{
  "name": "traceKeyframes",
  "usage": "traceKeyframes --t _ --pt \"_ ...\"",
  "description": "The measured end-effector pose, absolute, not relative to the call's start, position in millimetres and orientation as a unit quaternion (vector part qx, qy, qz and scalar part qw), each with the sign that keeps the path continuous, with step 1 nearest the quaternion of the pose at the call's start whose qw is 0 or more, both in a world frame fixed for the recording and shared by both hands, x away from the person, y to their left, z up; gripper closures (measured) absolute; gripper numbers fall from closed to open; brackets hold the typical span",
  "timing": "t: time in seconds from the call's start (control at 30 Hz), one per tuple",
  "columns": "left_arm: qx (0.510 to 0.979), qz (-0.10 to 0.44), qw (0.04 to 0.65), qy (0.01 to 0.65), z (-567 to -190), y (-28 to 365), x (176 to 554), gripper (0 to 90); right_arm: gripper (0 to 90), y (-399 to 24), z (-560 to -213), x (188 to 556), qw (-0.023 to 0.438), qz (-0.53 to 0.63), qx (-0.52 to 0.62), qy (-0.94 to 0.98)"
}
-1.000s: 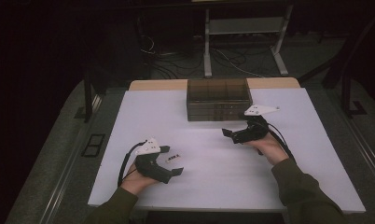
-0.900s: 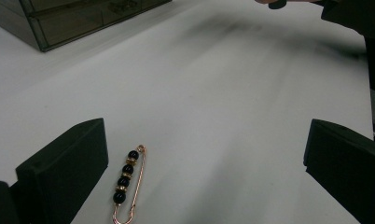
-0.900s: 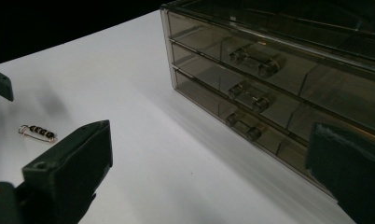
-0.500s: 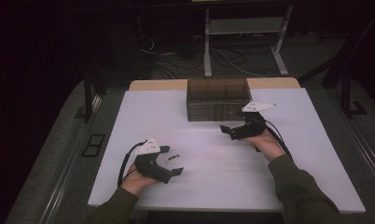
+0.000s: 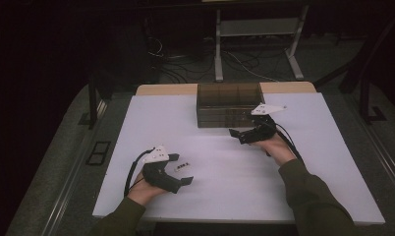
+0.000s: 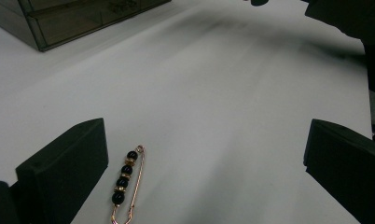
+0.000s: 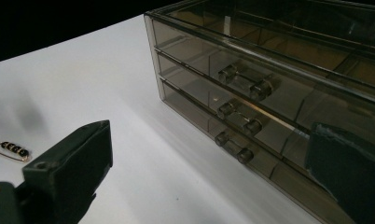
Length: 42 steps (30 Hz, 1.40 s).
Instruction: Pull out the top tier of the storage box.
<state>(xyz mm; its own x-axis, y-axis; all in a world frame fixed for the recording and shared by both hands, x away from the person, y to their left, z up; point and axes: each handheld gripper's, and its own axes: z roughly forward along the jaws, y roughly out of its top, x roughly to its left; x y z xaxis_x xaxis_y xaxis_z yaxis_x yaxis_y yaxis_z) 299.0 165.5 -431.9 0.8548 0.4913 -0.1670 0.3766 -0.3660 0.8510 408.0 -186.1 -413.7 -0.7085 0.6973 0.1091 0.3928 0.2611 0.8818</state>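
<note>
Left tool (image 5: 182, 174) is resting on the white table (image 5: 225, 196) near the front-left, w/ jaws standing wide apart, holding nothing. A beaded safety pin (image 6: 126, 180), gold w/ four black beads, is lying flat on the table between those jaws, just beside the left one, not touching either. Right tool (image 5: 239, 133) is hovering at the table's far middle, jaws also apart, facing the front of a smoked clear 3-drawer organizer (image 7: 288, 98); drawers are sitting shut, each w/ a two-knob handle.
</note>
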Motion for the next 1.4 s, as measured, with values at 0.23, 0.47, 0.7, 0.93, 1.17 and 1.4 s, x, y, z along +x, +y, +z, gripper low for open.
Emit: traceKeyframes --t 0.23,0.47,0.7,0.93,1.17,1.4 --pt "0.825 0.058 0.498 0.262 -432.0 165.5 298.9 0.0 0.5 -181.8 -414.6 411.3 0.155 0.498 0.348 0.779" --pt "0.824 0.059 0.497 0.263 -431.5 166.1 298.9 0.0 0.5 -178.9 -415.2 411.3 0.157 0.499 0.343 0.780" --pt "0.825 0.059 0.497 0.263 -432.3 165.6 298.8 0.0 0.5 -176.7 -417.6 410.9 0.173 0.485 0.334 0.790" --pt "0.826 0.061 0.496 0.261 -432.0 165.6 298.5 0.0 0.5 -175.6 -416.3 408.9 0.200 0.477 0.324 0.792" --pt "0.829 0.063 0.492 0.260 -432.2 165.6 298.6 0.0 0.5 -173.3 -418.0 407.6 0.218 0.463 0.314 0.800" --pt "0.829 0.064 0.491 0.259 -432.6 165.1 298.4 0.0 0.5 -172.4 -418.5 406.5 0.235 0.451 0.307 0.805"
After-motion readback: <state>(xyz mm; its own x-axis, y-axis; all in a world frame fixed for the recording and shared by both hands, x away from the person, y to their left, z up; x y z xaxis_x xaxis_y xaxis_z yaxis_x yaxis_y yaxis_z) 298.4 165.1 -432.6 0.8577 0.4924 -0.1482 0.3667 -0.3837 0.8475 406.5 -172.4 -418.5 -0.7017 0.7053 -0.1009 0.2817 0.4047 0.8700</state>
